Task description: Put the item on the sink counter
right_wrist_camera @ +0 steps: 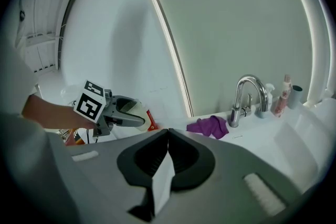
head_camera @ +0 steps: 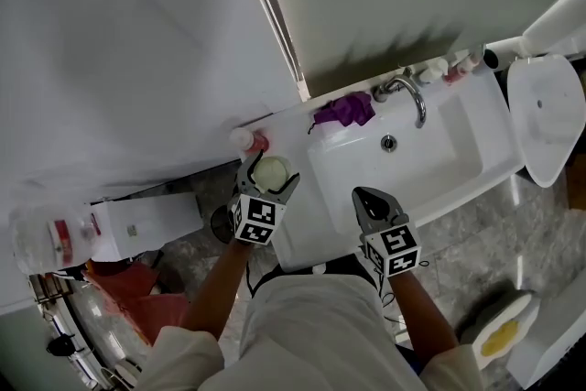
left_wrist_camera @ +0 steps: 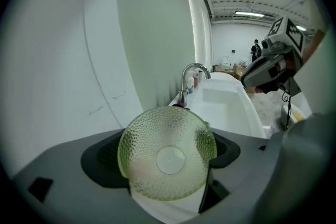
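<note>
A pale green dimpled glass bowl (left_wrist_camera: 167,153) sits between the jaws of my left gripper (left_wrist_camera: 169,170), which are spread wide and pressed on its rim. In the head view the bowl (head_camera: 272,173) and the left gripper (head_camera: 266,166) hang over the left end of the white sink counter (head_camera: 295,135). The bowl is tilted, its bottom facing the gripper's camera. My right gripper (head_camera: 365,196) hovers at the front edge of the basin (head_camera: 430,162). Its jaws are shut with nothing in them (right_wrist_camera: 167,136).
A purple cloth (head_camera: 345,110) lies by the chrome faucet (head_camera: 408,92). A small bottle with a red label (head_camera: 247,140) stands at the counter's far left, and more bottles (head_camera: 450,68) stand at the back right. A toilet (head_camera: 548,119) is to the right.
</note>
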